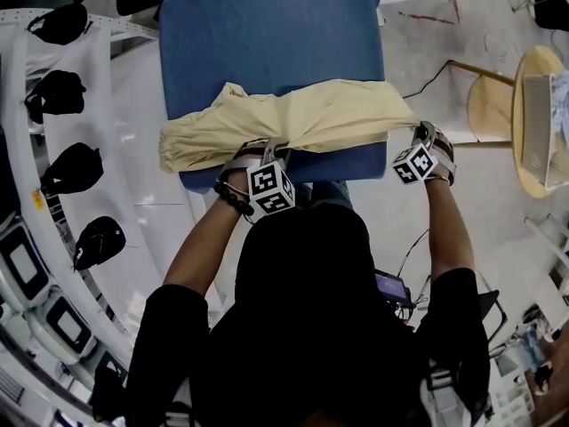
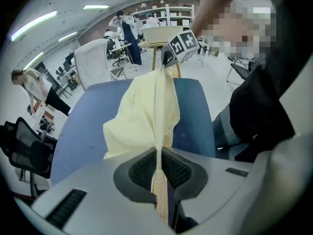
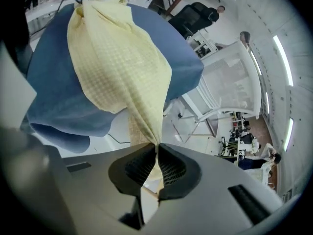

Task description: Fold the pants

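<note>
pants [image 1: 293,118], pinched between left tool [image 1: 267,144] and right tool [image 1: 420,131], partly cover blue table [image 1: 267,34].

A: Head view, left gripper [image 1: 265,145] — its marker cube covers the jaws, so the pinch on the pants [image 1: 302,118] can't be seen from above.

B: Same for the right gripper [image 1: 421,133], with its tips lost behind its cube. Part of the blue table [image 1: 267,43]'s near edge goes under the left cube and forearm.

A: Round wooden table [image 1: 523,78] is cut by the right edge.

B: Right gripper view — the other gripper, at the far end of the cloth, is clipped by the top edge.

A: Left gripper view, people [image 2: 128,31] at the back are too small to tell what they do.
</note>
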Motion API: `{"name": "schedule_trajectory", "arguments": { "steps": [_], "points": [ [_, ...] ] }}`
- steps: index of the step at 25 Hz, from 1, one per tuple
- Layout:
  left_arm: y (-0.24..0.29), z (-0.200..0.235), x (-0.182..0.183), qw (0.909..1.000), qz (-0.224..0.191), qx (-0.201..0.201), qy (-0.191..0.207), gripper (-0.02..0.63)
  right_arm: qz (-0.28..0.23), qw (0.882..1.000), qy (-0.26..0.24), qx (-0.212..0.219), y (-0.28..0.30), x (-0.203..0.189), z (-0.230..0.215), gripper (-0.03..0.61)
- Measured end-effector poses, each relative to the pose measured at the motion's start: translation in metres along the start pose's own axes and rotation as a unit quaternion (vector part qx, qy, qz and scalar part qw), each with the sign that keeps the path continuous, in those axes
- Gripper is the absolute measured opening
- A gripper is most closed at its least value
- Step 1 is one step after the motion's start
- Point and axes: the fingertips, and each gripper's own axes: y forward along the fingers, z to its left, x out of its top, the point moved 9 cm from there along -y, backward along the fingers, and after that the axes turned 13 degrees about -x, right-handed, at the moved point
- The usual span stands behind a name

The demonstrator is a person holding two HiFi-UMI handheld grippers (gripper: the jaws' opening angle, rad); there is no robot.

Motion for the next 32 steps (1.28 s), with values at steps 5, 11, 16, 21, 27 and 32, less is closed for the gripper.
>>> {"name": "schedule_trajectory", "arguments": {
  "steps": [5,11,16,21,27,32],
  "points": [
    [0.007,-0.01,-0.003,0.9997,0.004,-0.016,-0.018,0.082,0.015,0.997,0.039,0.072,-0.001,-0.007,0.011,0.077],
    [0.005,-0.019,-0.011,0.9976,-0.029,-0.035,-0.051,0.193,-0.006,0.985,0.084,0.152,-0.017,-0.016,0.02,0.149],
    [-0.017,-0.007,-0.017,0.994,-0.053,-0.007,-0.096,0.196,-0.09,0.981,0.099,0.142,-0.036,0.027,-0.005,0.149],
    [-0.039,0.007,-0.036,0.9897,-0.047,0.03,-0.132,0.199,-0.175,0.972,0.058,0.149,-0.056,0.102,-0.015,0.149],
    [-0.053,-0.001,-0.09,0.9813,-0.05,0.055,-0.177,0.198,-0.214,0.963,0.043,0.157,-0.102,0.158,0.014,0.155],
    [-0.055,-0.033,-0.16,0.9768,-0.034,0.063,-0.202,0.198,-0.229,0.961,0.007,0.156,-0.153,0.175,0.071,0.153]
  ]
}}
